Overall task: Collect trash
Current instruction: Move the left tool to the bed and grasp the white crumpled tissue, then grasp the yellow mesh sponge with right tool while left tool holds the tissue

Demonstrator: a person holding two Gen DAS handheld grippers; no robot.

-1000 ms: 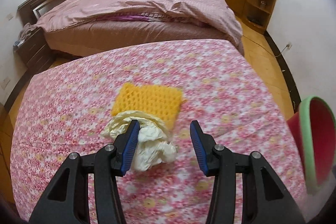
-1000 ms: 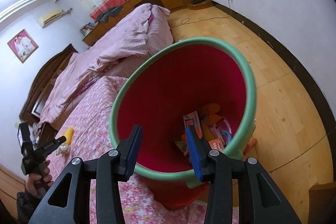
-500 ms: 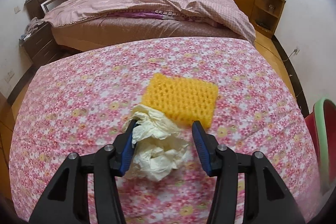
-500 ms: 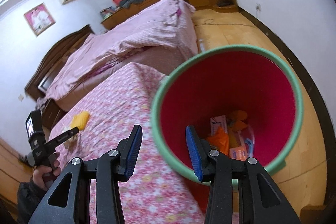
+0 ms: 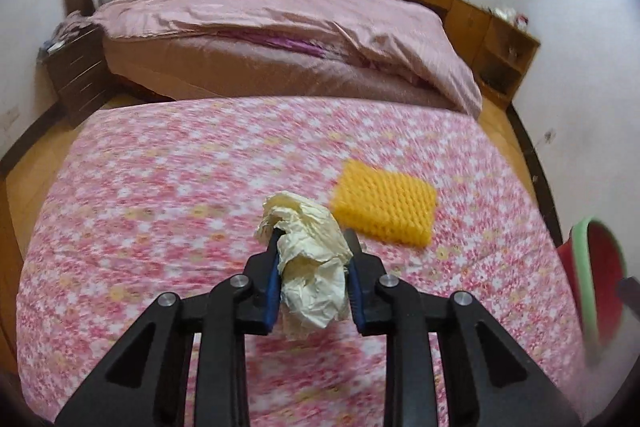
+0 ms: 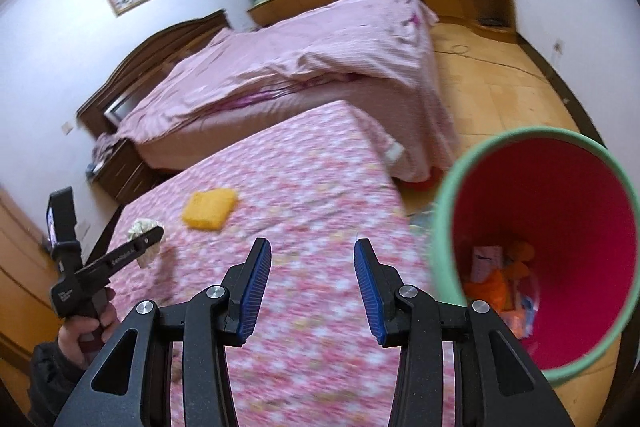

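My left gripper [image 5: 314, 247] is shut on a crumpled cream paper wad [image 5: 310, 267] and holds it just above the pink floral bedspread [image 5: 180, 187]. A yellow knobbly sponge [image 5: 385, 207] lies on the bedspread just beyond it to the right. In the right wrist view the wad [image 6: 143, 235] sits in the left gripper [image 6: 154, 237] at the left, and the sponge [image 6: 209, 207] lies beyond. My right gripper [image 6: 308, 263] is open and empty over the bedspread. The red bin with a green rim [image 6: 444, 187] stands right of it, with trash inside.
The bin's rim [image 5: 582, 267] shows at the right edge in the left wrist view. A second bed with a pink quilt [image 5: 280, 23] lies beyond. Wooden cabinets [image 5: 504, 55] line the far wall. Wooden floor [image 6: 500, 87] lies right of the beds.
My left gripper closed on the paper wad and lifted it off the bedspread, drifting left of the sponge. My right gripper swung left from above the bin to over the bedspread.
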